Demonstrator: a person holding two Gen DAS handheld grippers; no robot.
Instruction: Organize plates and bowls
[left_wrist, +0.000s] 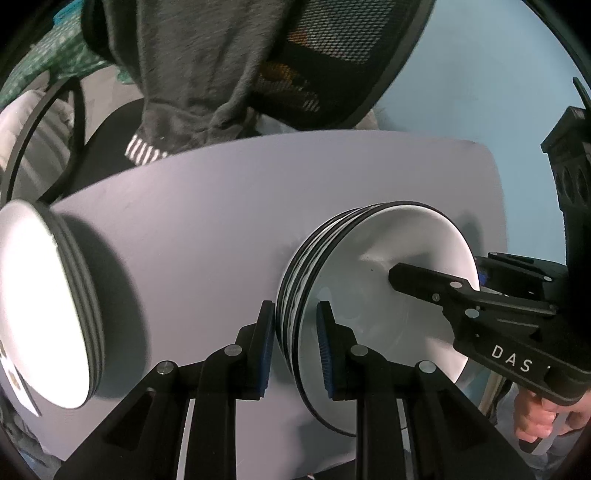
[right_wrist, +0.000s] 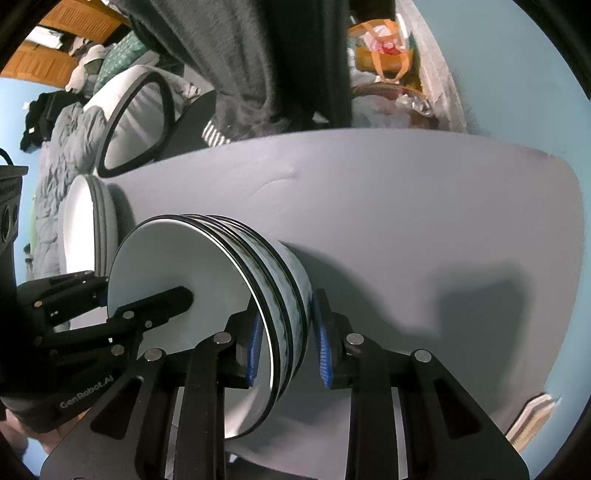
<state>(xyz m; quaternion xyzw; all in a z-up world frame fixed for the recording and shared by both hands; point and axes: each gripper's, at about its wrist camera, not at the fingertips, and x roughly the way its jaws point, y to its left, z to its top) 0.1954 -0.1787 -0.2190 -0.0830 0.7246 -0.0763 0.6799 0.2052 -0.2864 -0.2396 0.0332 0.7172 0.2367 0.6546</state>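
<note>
A stack of white bowls with black rims and blue-grey marbled sides (left_wrist: 376, 280) (right_wrist: 207, 295) sits on the grey table (left_wrist: 207, 206) (right_wrist: 406, 206). My left gripper (left_wrist: 295, 347) straddles the stack's rim from one side, jaws apart, one finger inside the top bowl and one outside. My right gripper (right_wrist: 286, 347) straddles the opposite rim the same way, with a small gap at the outer pad. Each gripper shows in the other's view: the right one (left_wrist: 436, 284), the left one (right_wrist: 147, 306). A stack of white plates (left_wrist: 40, 302) (right_wrist: 85, 225) sits further along the table.
A black office chair draped with a dark grey garment (left_wrist: 207, 74) (right_wrist: 243, 74) stands behind the table. Bedding and clutter (right_wrist: 62, 147) lie beyond the plates. Bags (right_wrist: 384, 48) sit on the floor by the blue wall.
</note>
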